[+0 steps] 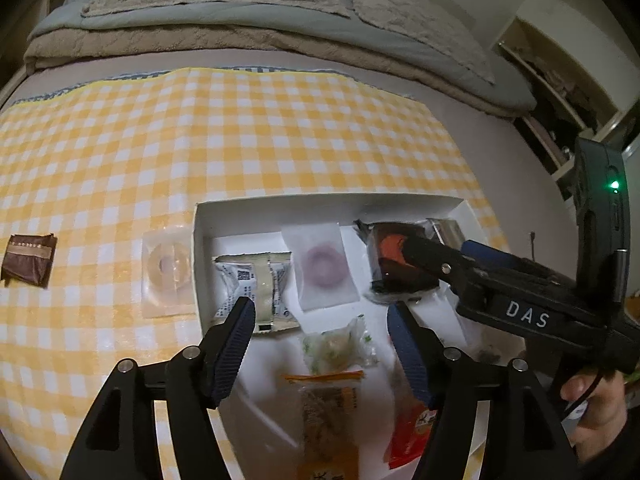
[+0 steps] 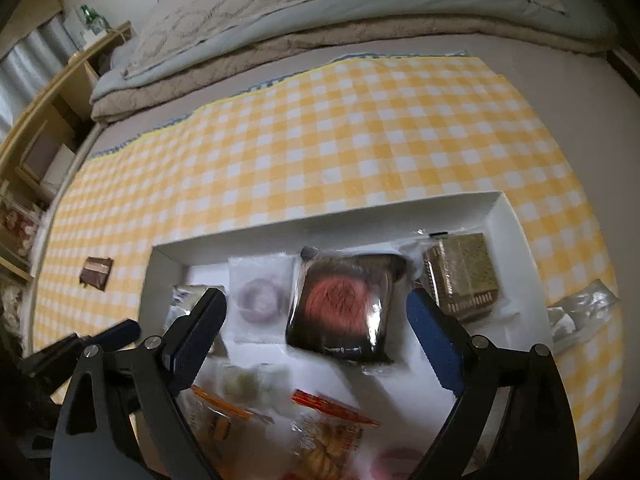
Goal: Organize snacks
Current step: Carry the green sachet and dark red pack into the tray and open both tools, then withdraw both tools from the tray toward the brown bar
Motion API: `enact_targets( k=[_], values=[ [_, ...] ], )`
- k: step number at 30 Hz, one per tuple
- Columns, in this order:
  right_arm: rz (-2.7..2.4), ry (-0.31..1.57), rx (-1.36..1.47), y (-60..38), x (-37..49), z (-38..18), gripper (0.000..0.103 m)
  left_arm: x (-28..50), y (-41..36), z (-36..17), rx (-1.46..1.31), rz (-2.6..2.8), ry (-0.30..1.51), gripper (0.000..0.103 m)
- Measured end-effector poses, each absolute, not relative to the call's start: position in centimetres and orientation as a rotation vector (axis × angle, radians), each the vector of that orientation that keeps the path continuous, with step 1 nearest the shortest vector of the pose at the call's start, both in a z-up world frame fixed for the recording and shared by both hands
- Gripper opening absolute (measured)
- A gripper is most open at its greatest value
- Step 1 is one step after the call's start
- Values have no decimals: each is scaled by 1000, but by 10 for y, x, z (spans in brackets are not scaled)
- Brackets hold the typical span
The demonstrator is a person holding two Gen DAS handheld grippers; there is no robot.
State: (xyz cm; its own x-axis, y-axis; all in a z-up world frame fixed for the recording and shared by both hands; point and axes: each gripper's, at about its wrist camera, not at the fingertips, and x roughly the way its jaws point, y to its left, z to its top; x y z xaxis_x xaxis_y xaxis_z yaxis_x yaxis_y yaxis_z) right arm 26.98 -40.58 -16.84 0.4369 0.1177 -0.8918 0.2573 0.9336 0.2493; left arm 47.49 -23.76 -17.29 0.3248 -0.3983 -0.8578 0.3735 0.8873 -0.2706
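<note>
Both tools hang over a white tray [image 1: 324,204] that sits on a yellow checked cloth [image 1: 240,132] spread on a bed [image 1: 500,148].

The left tool [image 1: 320,316] is open with nothing between its fingers; a green-flecked clear pack [image 1: 340,346] lies in the tray below the gap. Its left finger [image 1: 236,340] overlaps a white printed pack [image 1: 256,284] in the tray's left end. Beside that pack lies a pouch with a purple ring [image 1: 322,268], and nearer the camera an orange pack [image 1: 328,412] and a red pack [image 1: 412,436].

The right tool [image 2: 316,320] stands wide open, its fingers on either side of a dark wrapped cake with a red top [image 2: 344,304] without pressing on it. The cake lies in the tray, between the ring pouch and a brown-gold pack [image 2: 464,276]. In the left view, the right tool reaches in from the right, held by a hand [image 1: 596,404].

Outside the tray, on the cloth, lie a clear pouch with a pale ring [image 1: 168,272] just beside the tray's left wall, a brown pack [image 1: 28,260] well to the left, and a clear wrapper [image 2: 580,312] beside the tray's right wall.
</note>
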Motion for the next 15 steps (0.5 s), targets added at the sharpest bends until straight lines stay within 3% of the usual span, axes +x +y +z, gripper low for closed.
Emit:
enact_targets(
  k=[13, 15],
  values=[
    [-99, 1114, 327, -411, 244, -156, 93, 458, -234, -156, 7, -506, 1120, 74],
    [-110, 1101, 317, -411, 239, -152, 102, 455, -233, -153, 13, -507, 1112, 77]
  ],
)
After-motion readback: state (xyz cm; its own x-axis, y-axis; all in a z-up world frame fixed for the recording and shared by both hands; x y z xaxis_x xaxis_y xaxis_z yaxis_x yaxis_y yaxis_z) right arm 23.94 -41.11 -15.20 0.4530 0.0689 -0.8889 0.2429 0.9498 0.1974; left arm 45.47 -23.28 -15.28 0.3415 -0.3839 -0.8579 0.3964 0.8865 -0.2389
